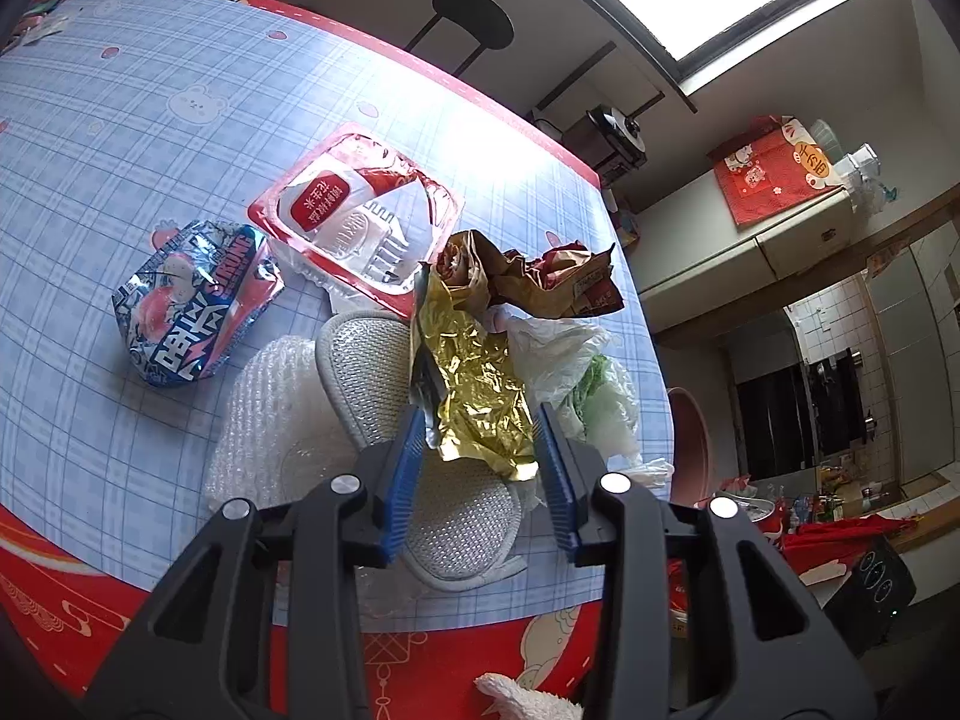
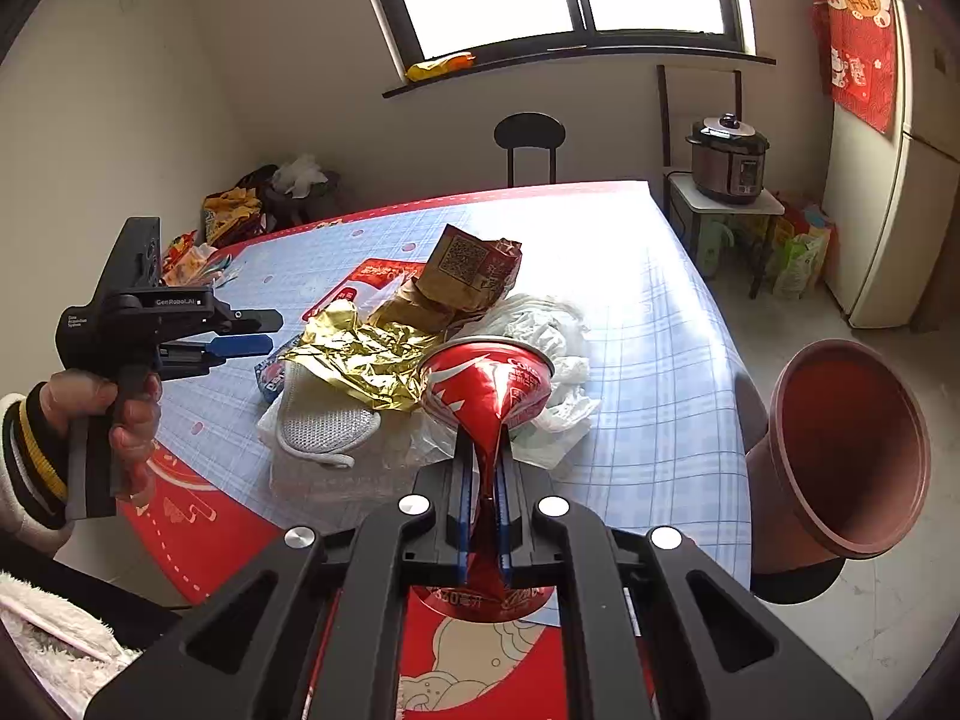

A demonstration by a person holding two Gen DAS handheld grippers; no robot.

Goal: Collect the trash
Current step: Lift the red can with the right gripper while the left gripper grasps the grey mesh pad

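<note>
A pile of trash lies on the blue checked table (image 1: 120, 120): crumpled gold foil (image 1: 474, 384), a brown paper bag (image 1: 540, 282), a white plastic bag (image 1: 564, 354), a blue snack packet (image 1: 192, 306) and a red-and-white plastic tray (image 1: 354, 216). My left gripper (image 1: 480, 414) hovers over the foil with its blue pads apart; the foil shows between them, untouched. From the right wrist view the left gripper (image 2: 273, 330) hangs in the air left of the gold foil (image 2: 360, 354). My right gripper (image 2: 486, 432) is shut on a crushed red cola can (image 2: 486, 384), held above the table's near edge.
A grey mesh mitt (image 1: 366, 372) and bubble wrap (image 1: 270, 432) lie under the foil. A reddish-brown bin (image 2: 852, 450) stands on the floor right of the table. A black stool (image 2: 529, 135), a pressure cooker (image 2: 729, 159) and a fridge (image 2: 888, 180) stand beyond.
</note>
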